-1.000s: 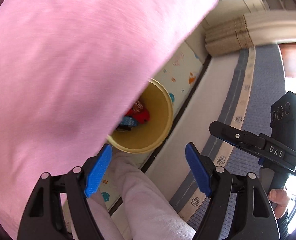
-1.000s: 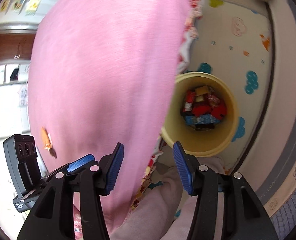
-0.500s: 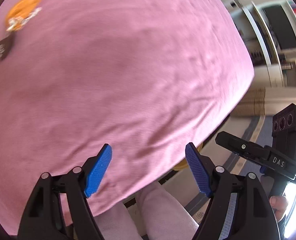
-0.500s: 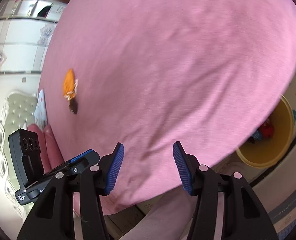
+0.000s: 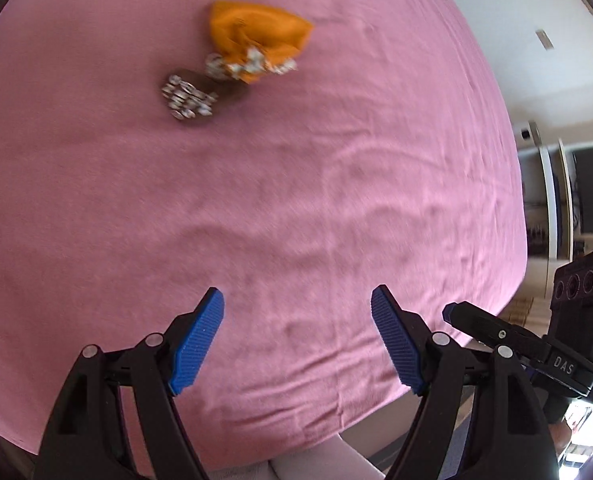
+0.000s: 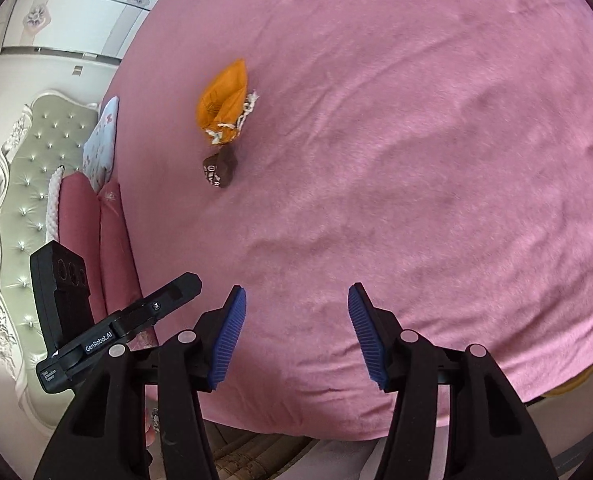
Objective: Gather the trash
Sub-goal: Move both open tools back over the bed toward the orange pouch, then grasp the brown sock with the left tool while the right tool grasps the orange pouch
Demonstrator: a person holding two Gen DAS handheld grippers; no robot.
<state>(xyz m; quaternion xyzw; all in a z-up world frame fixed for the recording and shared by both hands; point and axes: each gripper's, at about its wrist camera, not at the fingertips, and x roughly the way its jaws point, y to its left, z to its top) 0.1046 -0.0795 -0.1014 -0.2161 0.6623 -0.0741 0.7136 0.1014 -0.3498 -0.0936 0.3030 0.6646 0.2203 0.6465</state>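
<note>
**Pink bedspread, two wrappers ahead of both grippers**

Pink soft fabric bedspread (image 5: 296, 200), wrinkled in low folds, fills nearly all of both wrist views and lies under and ahead of each gripper. Beyond its edge, to the left of the right gripper, stand a pale tufted headboard (image 6: 28, 184) and dark pink cushions (image 6: 96, 232).

Black-framed left gripper (image 5: 296, 340), with ribbed blue pads, hangs above the bedspread with its jaws spread wide and nothing between them. Black-framed right gripper (image 6: 296, 332), also blue-padded, has its jaws parted somewhat less widely, with only bare fabric showing in the gap. Each gripper shows at the edge of the other's view, side by side.

Crumpled orange foil wrapper (image 5: 260, 36) with a white frilled edge lies on the bedspread well ahead of the left gripper, slightly left of its midline; from the right gripper it sits far ahead and to the left. Just nearer than it lies a small dark brown wrapper (image 6: 219, 169) with white print, close beside the orange one; contact cannot be told.
</note>
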